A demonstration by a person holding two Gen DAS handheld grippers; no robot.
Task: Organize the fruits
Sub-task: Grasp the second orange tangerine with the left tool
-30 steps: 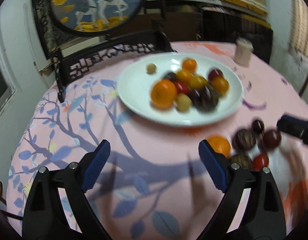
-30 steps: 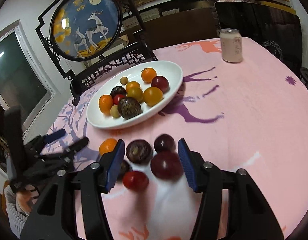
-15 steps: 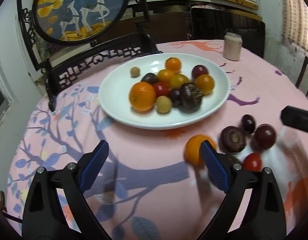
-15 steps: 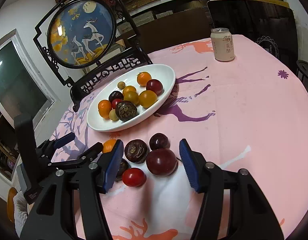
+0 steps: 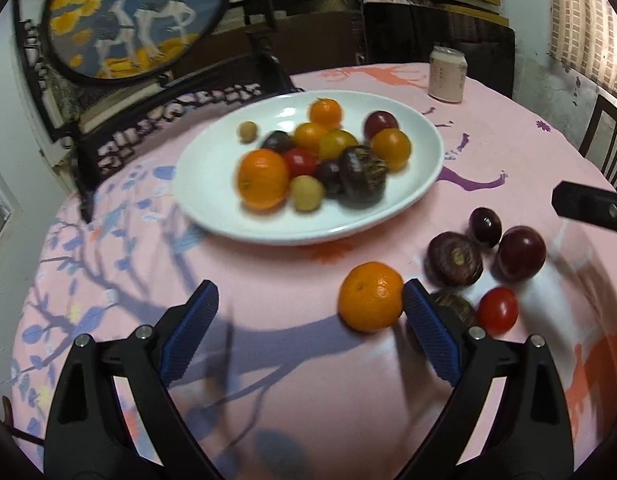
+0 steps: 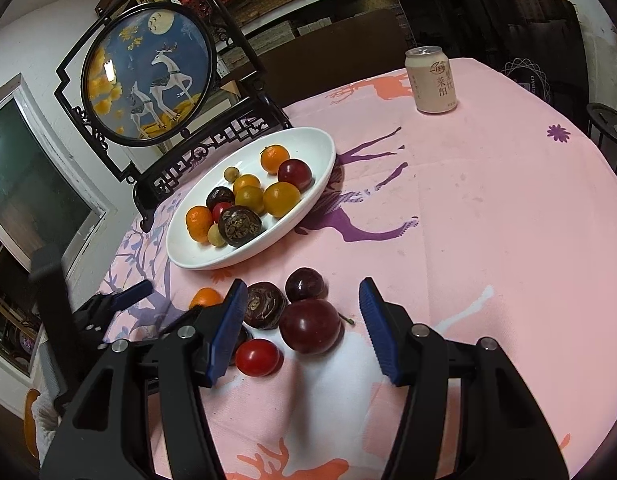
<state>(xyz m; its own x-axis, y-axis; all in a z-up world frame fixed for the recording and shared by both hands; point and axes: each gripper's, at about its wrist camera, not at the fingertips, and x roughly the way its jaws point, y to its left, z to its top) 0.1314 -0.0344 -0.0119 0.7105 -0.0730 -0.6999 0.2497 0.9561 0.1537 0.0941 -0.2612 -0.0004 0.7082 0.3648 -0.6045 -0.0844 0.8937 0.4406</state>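
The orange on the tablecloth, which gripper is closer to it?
Left. The left gripper has the orange just inside its fingers, beside the right one. The right gripper sits further off, around the big plum, with the orange outside its left finger.

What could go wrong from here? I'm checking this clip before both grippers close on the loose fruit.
1. The left gripper has the orange right at its right pad, off-centre; closing could nudge it away.
2. The dark plum between the right gripper's open jaws lies close against round neighbours, including the red tomato; a pad might knock them rolling.
3. The white plate is already piled; added fruit may shift the heap.
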